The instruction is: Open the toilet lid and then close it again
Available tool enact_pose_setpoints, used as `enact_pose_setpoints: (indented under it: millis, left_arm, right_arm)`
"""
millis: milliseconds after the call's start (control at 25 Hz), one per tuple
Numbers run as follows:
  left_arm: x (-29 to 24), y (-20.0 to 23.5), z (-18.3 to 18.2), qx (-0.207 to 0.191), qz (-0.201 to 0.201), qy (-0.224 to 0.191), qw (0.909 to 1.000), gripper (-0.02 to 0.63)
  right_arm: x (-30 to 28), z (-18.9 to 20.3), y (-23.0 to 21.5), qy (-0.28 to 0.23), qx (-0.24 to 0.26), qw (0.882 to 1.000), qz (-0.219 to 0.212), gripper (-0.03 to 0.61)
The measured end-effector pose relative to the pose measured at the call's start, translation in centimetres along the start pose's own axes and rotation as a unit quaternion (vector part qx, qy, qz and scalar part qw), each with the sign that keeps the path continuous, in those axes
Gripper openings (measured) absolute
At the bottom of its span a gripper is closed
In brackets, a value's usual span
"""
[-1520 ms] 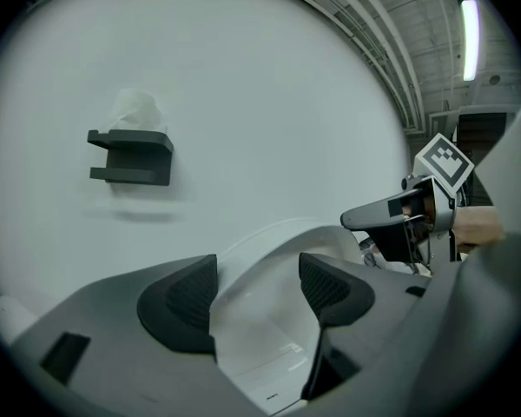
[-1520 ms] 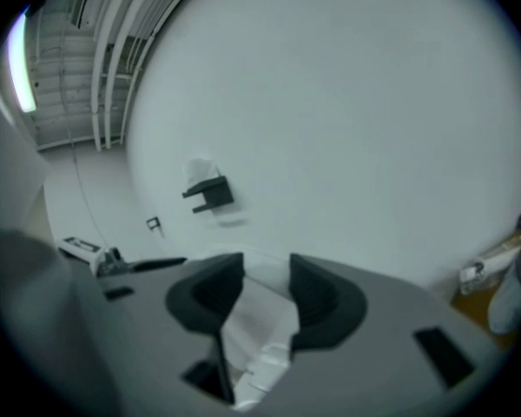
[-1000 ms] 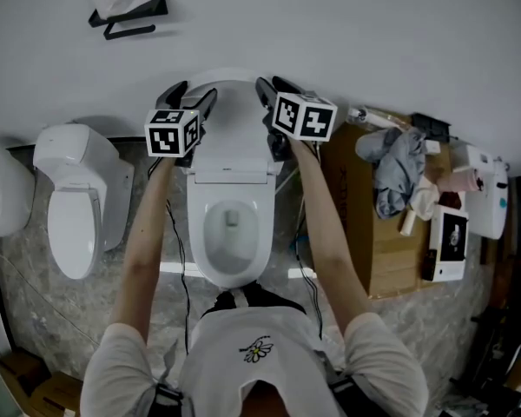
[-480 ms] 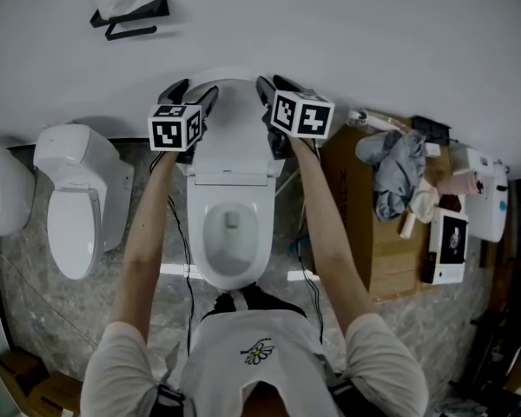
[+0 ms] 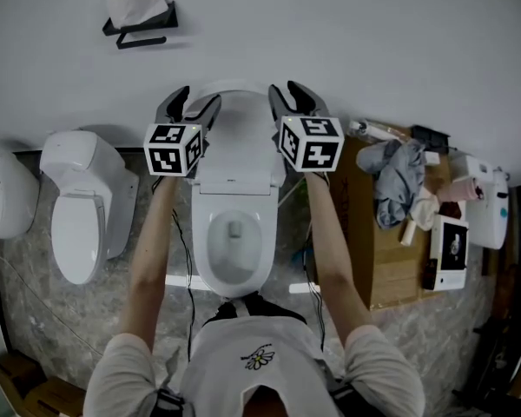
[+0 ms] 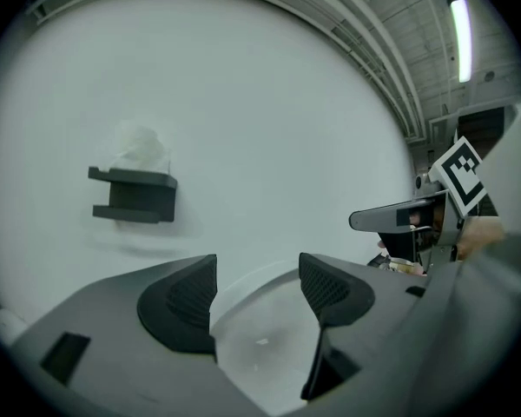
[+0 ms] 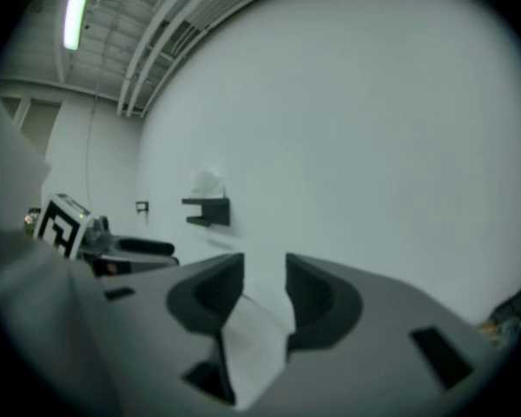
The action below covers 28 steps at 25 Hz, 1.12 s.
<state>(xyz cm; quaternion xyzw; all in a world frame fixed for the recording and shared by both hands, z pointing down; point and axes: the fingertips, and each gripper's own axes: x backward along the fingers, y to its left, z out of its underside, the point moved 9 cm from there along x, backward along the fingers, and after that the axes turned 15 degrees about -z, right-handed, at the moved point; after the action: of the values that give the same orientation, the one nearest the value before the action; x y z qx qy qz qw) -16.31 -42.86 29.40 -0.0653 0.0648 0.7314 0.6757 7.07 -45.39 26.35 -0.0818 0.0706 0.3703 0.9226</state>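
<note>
The white toilet stands in the middle of the head view with its lid raised against the wall. My left gripper sits at the lid's upper left edge. Its jaws stand apart, and the lid's rounded top shows between them without clear pressure from the pads. My right gripper is at the lid's upper right edge. In the right gripper view a white strip of the lid fills the gap between its jaws.
A second white toilet stands to the left. A black wall holder with a paper roll hangs above it. At the right, a cardboard box carries a grey cloth and several small items. Cables run down beside the bowl.
Both grippers have risen along the lid's sides toward its top, and the right one has rolled. The head view has shifted a little, so the paper holder sits lower and further right.
</note>
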Motion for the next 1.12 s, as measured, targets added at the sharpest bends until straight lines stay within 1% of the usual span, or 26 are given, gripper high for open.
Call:
enact_pose_setpoints:
  millis: [80,160,200,280,320,400,480,560,680,720,920,1120]
  left_arm:
    - [2.3,-0.4,-1.4,0.005,0.003,-0.03,0.9995,0.314]
    - [5.2,-0.7,-2.7,0.018,0.006,-0.058,0.9981,0.312]
    - [6.7,-0.9,-3.3,0.023,0.005,-0.071,0.9972,0.301]
    - [10.0,-1.4,-4.1,0.025,0.002,-0.096,0.9951,0.255]
    - [11.5,-1.7,-4.3,0.024,0.001,-0.106,0.9941,0.227]
    - [14.4,-2.3,-4.5,0.02,0.001,-0.12,0.9925,0.219]
    - [17.0,-2.6,-4.4,0.014,-0.008,-0.13,0.9914,0.207]
    - [19.3,-2.8,-3.9,0.013,-0.027,-0.135,0.9904,0.143]
    - [22.3,-2.9,-2.9,0.031,-0.053,-0.135,0.989,0.05]
    - [23.0,-3.0,-2.6,0.034,-0.058,-0.134,0.9888,0.034]
    - [26.4,-4.1,-0.5,0.018,-0.071,-0.123,0.9896,0.021]
    - [28.4,-4.7,1.4,0.023,-0.075,-0.102,0.9916,0.021]
  right_arm:
    - [2.0,-1.0,1.9,-0.027,0.029,0.999,0.005,0.164]
    - [4.3,-2.0,3.9,-0.06,0.047,0.997,0.012,0.145]
    - [5.5,-2.4,4.9,-0.077,0.053,0.995,0.015,0.13]
    - [7.9,-3.0,7.0,-0.107,0.062,0.992,0.023,0.102]
    - [9.1,-3.1,8.0,-0.118,0.065,0.991,0.027,0.087]
    - [11.3,-3.0,10.0,-0.132,0.072,0.988,0.034,0.063]
    - [13.2,-2.7,11.9,-0.135,0.082,0.987,0.04,0.051]
    - [14.6,-2.0,13.7,-0.13,0.085,0.987,0.043,0.044]
    - [16.2,-0.4,16.0,-0.117,0.074,0.99,0.038,0.043]
    - [16.5,-0.1,16.6,-0.113,0.073,0.99,0.038,0.041]
    - [18.4,2.2,19.1,-0.106,0.063,0.991,0.042,0.038]
    - [19.4,4.1,20.5,-0.082,0.06,0.994,0.042,0.038]
